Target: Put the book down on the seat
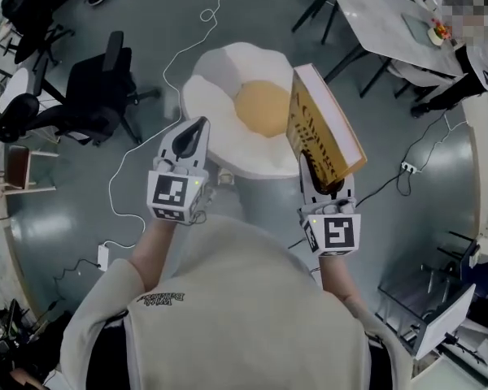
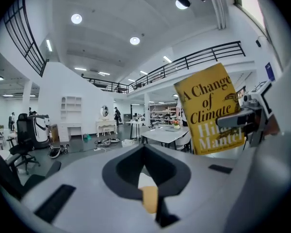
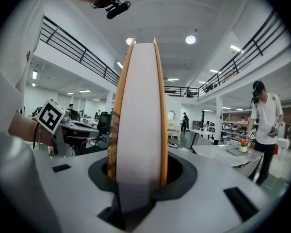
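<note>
Head view shows my right gripper (image 1: 321,173) clenched on the book (image 1: 321,124), which stands upright from the jaws over the right edge of the egg-shaped seat (image 1: 220,96), held up and not lying on it. Right gripper view confirms it: the jaws press both covers near the lower edge, with the white page block (image 3: 140,110) facing the camera. My left gripper (image 1: 193,132) hangs over the seat's left edge with its jaws together and nothing between them. From the left gripper view I see the book's yellow cover (image 2: 211,108) off to the right.
</note>
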